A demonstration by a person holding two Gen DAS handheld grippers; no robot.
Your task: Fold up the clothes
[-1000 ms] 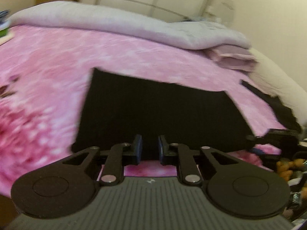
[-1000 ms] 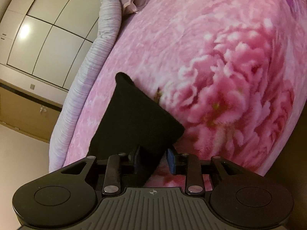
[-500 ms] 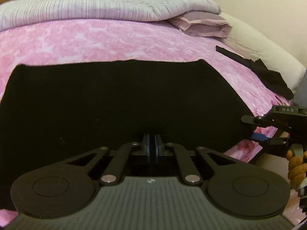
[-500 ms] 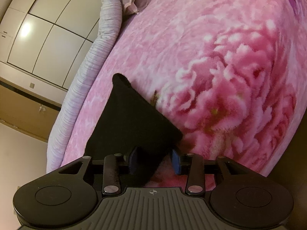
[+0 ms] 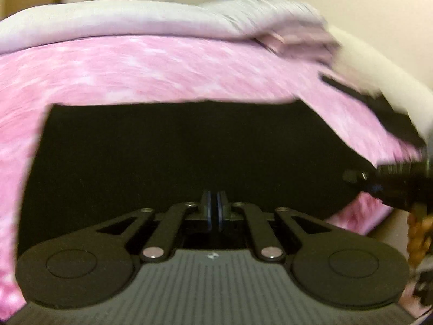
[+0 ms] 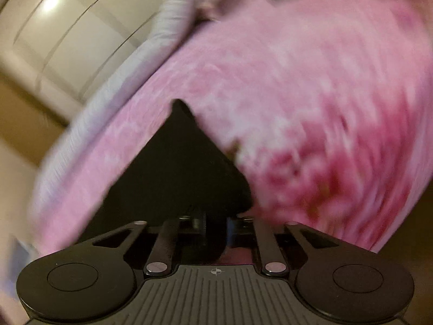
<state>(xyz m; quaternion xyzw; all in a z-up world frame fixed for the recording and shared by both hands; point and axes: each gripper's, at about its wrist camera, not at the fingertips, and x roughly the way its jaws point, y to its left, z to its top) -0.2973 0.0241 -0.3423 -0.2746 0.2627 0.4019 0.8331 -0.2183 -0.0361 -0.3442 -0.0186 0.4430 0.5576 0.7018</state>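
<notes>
A black garment point(image 5: 189, 149) lies spread flat on the pink flowered blanket point(image 5: 135, 67) of a bed. My left gripper point(image 5: 214, 205) is shut on the middle of its near edge, with the pads almost touching. At the far right of the left wrist view my right gripper point(image 5: 360, 178) sits at the garment's near right corner. In the blurred right wrist view the black garment point(image 6: 178, 176) narrows to a point ahead. There my right gripper point(image 6: 215, 222) is closing, with the corner cloth filling the narrow gap between its pads.
A grey-lilac duvet point(image 5: 121, 19) is bunched along the far side of the bed, with a folded pinkish cloth point(image 5: 297, 43) at its right end. Another black garment point(image 5: 387, 108) lies at the right, by a cream pillow. White wardrobe doors point(image 6: 67, 27) stand beyond the bed.
My left gripper has shut on the garment's near edge. My right gripper opened wider around the corner, then closed on it, rolling and rising. Both views are now blurred.
</notes>
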